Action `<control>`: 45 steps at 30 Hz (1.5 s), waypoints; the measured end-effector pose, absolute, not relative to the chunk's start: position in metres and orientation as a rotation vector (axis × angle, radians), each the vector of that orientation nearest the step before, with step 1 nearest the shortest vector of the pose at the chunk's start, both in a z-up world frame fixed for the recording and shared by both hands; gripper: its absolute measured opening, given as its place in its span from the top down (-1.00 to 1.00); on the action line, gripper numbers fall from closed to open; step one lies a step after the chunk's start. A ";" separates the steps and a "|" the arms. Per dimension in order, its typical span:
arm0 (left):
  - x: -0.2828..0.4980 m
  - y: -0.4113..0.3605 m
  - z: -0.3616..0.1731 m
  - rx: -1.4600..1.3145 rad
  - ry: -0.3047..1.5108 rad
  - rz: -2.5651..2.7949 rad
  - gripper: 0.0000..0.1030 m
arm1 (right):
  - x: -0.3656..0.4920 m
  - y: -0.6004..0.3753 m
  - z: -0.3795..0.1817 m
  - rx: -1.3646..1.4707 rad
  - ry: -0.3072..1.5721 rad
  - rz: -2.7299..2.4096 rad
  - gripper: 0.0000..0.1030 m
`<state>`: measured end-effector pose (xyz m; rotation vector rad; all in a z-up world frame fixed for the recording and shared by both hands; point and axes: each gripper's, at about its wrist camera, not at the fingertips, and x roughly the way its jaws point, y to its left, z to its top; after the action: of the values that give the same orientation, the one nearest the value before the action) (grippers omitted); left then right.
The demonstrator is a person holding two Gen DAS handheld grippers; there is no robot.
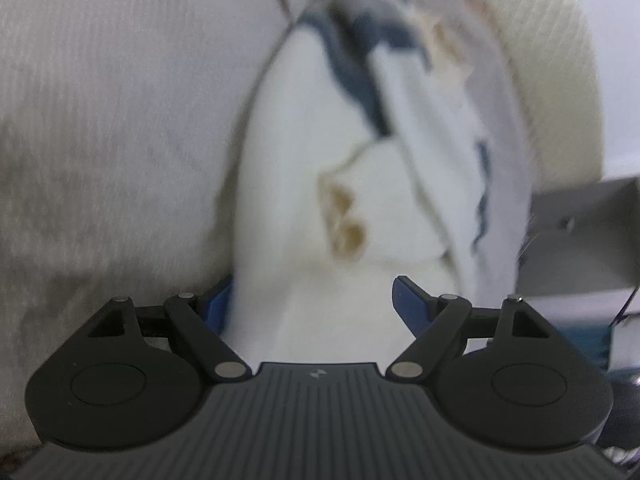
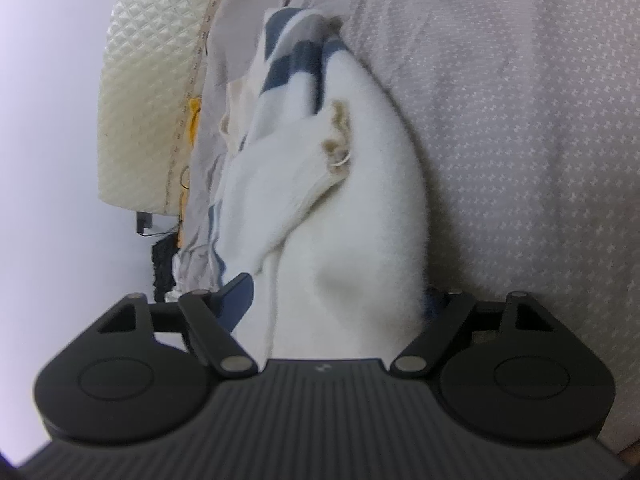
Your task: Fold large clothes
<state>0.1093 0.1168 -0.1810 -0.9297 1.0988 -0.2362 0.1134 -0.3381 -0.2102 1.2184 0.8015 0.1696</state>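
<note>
A white fuzzy garment with navy stripes [image 1: 312, 168] lies bunched on a grey patterned bedsheet [image 1: 112, 120]; it also shows in the right wrist view [image 2: 352, 200]. My left gripper [image 1: 312, 304] has its blue fingers [image 1: 412, 304] spread wide, with a thick fold of the white cloth lying between them. My right gripper [image 2: 340, 300] also stands wide, its blue fingers [image 2: 238, 296] either side of a thick fold of the same garment. A small tan patch [image 2: 338, 140] is on the cloth. The left wrist view is blurred.
A cream quilted headboard [image 2: 148, 92] stands beyond the garment, also seen in the left wrist view [image 1: 552, 80]. A grey box-like object [image 1: 584, 236] sits at the right. The grey bedsheet [image 2: 520, 140] spreads to the right of the garment.
</note>
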 end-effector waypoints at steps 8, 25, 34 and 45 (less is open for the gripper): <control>0.110 0.097 -0.177 -0.819 1.152 -0.254 -0.44 | 0.110 -0.335 -0.224 1.185 0.897 0.108 0.00; 0.088 0.114 -0.115 -0.872 0.941 -0.347 0.76 | 0.082 -0.340 -0.183 1.233 0.754 0.244 0.72; 0.068 0.148 -0.040 -0.973 0.708 -0.460 0.87 | 0.065 -0.367 -0.107 1.218 0.557 0.407 0.84; -0.007 0.159 0.012 -0.979 0.583 -0.558 0.88 | 0.012 -0.377 -0.053 1.140 0.452 0.535 0.83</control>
<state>-0.0067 0.1587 0.0121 -0.9794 0.5833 -0.5580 0.0123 -0.3768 -0.0526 1.1404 0.4523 0.5350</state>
